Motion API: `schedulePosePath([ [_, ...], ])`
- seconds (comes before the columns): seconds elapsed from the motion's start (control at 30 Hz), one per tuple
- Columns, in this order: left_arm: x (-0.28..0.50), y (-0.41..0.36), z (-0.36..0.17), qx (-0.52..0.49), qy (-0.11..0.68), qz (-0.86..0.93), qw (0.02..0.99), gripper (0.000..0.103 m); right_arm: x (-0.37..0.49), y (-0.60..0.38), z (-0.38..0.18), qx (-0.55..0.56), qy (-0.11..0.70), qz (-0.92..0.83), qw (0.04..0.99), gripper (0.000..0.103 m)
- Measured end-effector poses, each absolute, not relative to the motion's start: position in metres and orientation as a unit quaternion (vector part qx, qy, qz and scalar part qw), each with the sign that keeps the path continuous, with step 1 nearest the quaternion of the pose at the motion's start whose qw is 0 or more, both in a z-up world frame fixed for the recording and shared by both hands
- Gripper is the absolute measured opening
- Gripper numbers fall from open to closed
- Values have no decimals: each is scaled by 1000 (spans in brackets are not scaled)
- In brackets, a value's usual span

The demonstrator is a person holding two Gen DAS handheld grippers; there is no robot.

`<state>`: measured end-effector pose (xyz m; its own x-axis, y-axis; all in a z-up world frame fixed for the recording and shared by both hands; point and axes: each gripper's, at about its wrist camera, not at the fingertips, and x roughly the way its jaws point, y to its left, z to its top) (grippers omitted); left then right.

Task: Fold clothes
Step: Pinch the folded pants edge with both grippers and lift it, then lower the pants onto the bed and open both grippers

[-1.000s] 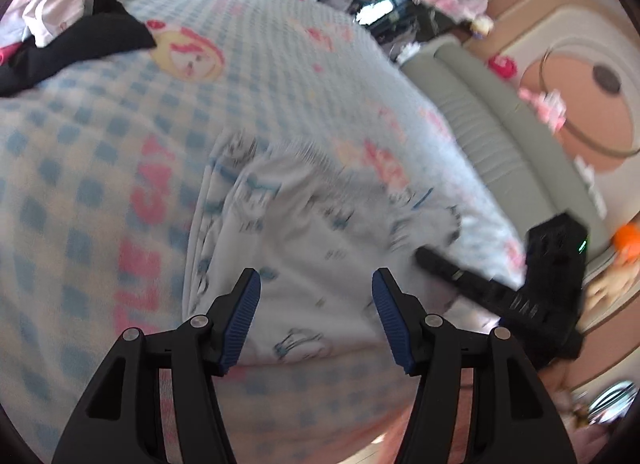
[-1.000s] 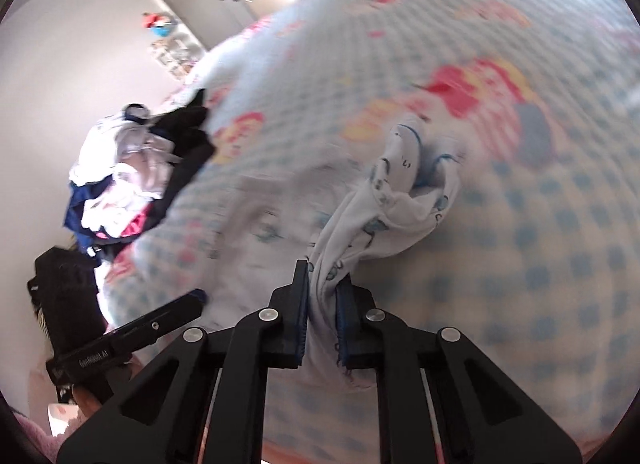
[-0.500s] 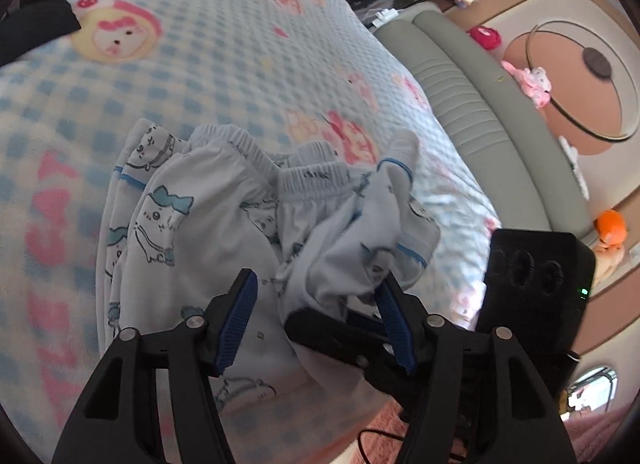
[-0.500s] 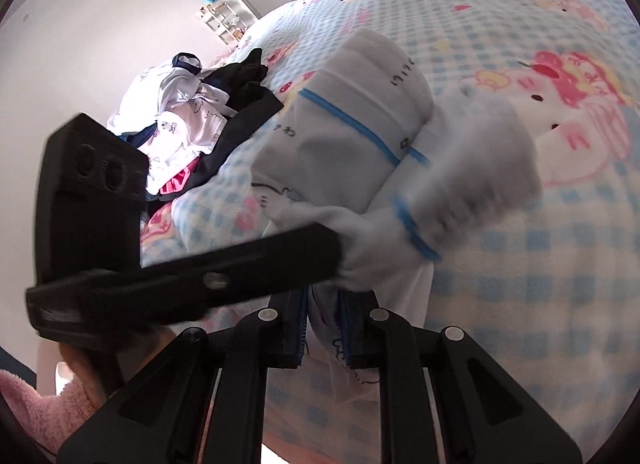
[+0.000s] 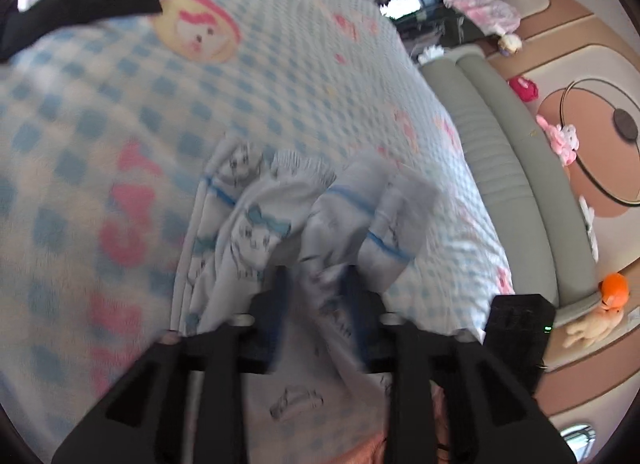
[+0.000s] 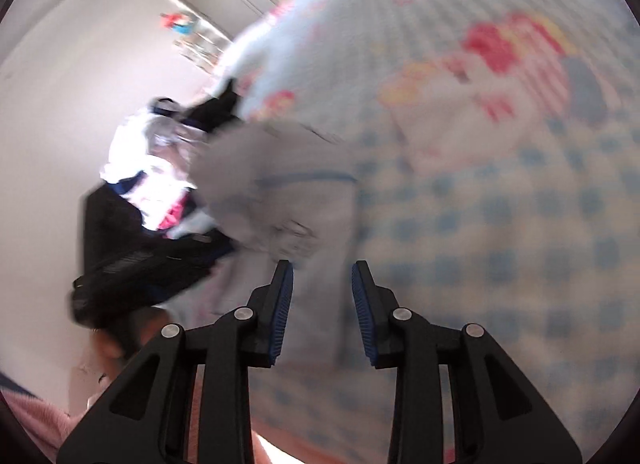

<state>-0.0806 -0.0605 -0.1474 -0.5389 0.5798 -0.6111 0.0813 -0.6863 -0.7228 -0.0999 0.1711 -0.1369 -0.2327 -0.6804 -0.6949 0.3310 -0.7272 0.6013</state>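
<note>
White pyjama trousers (image 5: 260, 224) with blue cartoon print lie bunched on the blue-checked bedsheet (image 5: 120, 104). My left gripper (image 5: 318, 292) has its fingers drawn in on a thick fold of the trousers, which fills the gap between the pads. In the right wrist view the same trousers (image 6: 280, 192) hang blurred just beyond my right gripper (image 6: 322, 292). That gripper's jaws stand partly apart and are not pinching the cloth. The left gripper's black body (image 6: 140, 264) shows to its left. Both views are motion-blurred.
A pile of mixed clothes (image 6: 148, 168) and a black garment (image 5: 80, 4) sit at the far side of the bed. A grey padded edge (image 5: 500, 168) runs along the right side of the bed, with toys (image 5: 614, 288) on the floor beyond it.
The right gripper, shut on the trousers before, has opened and let them go. The left gripper, wide open earlier, has closed in on the bunched cloth.
</note>
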Motion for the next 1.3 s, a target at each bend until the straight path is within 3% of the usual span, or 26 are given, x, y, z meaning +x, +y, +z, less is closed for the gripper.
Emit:
schedulePosePath([
  [0.03, -77, -59, -147, -457, -363, 795, 164, 58, -97, 165, -140, 528, -161, -764, 333, 32],
  [0.33, -59, -37, -152, -460, -345, 795, 193, 57, -90, 143, -141, 532, -145, -763, 336, 35],
  [0.4, -60, -33, -154, -460, -342, 797, 193, 47, -88, 141, -139, 531, -144, -765, 335, 37],
  [0.47, -64, -29, -154, -465, -329, 801, 186, 23, -84, 136, -134, 526, -138, -769, 335, 41],
  [0.53, -66, -31, -144, -457, -314, 814, 175, 12, -82, 132, -129, 523, -131, -774, 334, 43],
  [0.63, -66, -40, -128, -437, -303, 831, 166, 12, -83, 137, -121, 519, -128, -776, 335, 43],
  [0.8, -65, -61, -148, -455, -320, 820, 135, 12, -85, 140, -97, 493, -127, -794, 333, 43],
  [1.1, -59, -100, -174, -472, -374, 792, 102, 20, -88, 107, -134, 543, -64, -774, 318, 44],
  [1.13, -56, -105, -171, -465, -385, 791, 102, 30, -88, 106, -137, 546, -64, -775, 313, 44],
  [1.17, -52, -109, -168, -457, -395, 790, 102, 49, -88, 108, -138, 545, -69, -775, 311, 44],
  [1.2, -49, -113, -165, -450, -406, 789, 104, 56, -90, 112, -137, 545, -79, -775, 311, 45],
  [1.3, -36, -114, -166, -446, -415, 784, 118, 63, -94, 122, -135, 543, -101, -773, 312, 45],
])
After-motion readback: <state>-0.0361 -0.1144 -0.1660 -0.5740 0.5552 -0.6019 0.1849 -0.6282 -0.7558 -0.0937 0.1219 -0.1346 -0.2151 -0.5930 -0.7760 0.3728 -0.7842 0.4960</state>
